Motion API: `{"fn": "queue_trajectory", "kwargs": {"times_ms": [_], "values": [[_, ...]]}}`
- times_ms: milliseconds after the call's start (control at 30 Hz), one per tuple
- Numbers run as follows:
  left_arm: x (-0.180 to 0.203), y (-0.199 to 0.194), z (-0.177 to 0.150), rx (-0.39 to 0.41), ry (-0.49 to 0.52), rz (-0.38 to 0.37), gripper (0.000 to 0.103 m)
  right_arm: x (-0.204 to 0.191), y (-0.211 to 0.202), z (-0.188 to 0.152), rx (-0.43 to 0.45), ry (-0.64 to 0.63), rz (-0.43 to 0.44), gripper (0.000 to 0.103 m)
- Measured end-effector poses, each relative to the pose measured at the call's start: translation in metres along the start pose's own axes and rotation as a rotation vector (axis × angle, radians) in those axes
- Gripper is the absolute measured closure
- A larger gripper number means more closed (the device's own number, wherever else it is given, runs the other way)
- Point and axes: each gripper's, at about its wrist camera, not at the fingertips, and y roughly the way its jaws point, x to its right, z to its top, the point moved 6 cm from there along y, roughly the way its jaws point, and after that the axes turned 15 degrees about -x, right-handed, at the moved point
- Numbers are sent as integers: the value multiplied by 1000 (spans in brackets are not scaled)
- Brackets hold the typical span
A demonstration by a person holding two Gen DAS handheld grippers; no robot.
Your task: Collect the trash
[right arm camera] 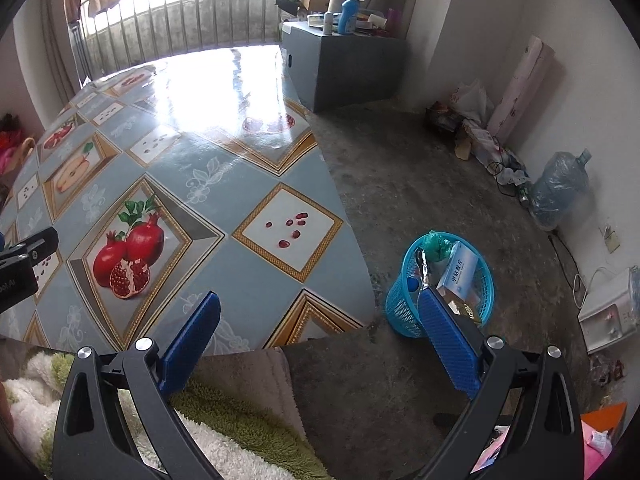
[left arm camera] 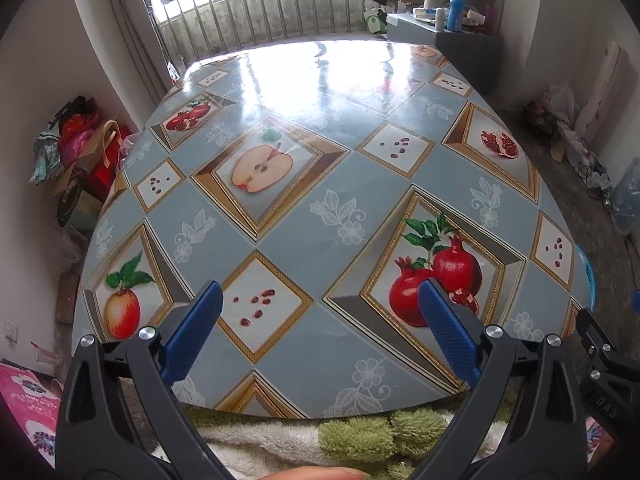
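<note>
Right hand-held gripper (right arm camera: 318, 312) agape (empty), over table edge (right arm camera: 352, 216); basket (right arm camera: 400, 312) beside

The left gripper (left arm camera: 318, 300) hangs above the table's near edge, its blue fingers (left arm camera: 192, 330) spread wide apart with nothing between them. The right gripper (right arm camera: 318, 312) is held off the table's near right corner, fingers (right arm camera: 448, 344) equally wide and empty. A fingertip (left arm camera: 316, 473) shows below the left gripper.
</note>
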Motion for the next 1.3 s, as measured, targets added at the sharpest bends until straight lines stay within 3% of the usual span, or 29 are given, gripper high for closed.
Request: {"fn": "queue_trajectory", "kwargs": {"times_ms": [133,367,1300], "values": [[-3,-6,5,26,21,31,9,2,-3,2,16,4,2,7],[10,-2,-5,-2,72,19,9,10,-2,-1,10,23,-4,7],[38,-21,0,65,169,-17,9,40,-5,-2,28,84,-36,7]]}}
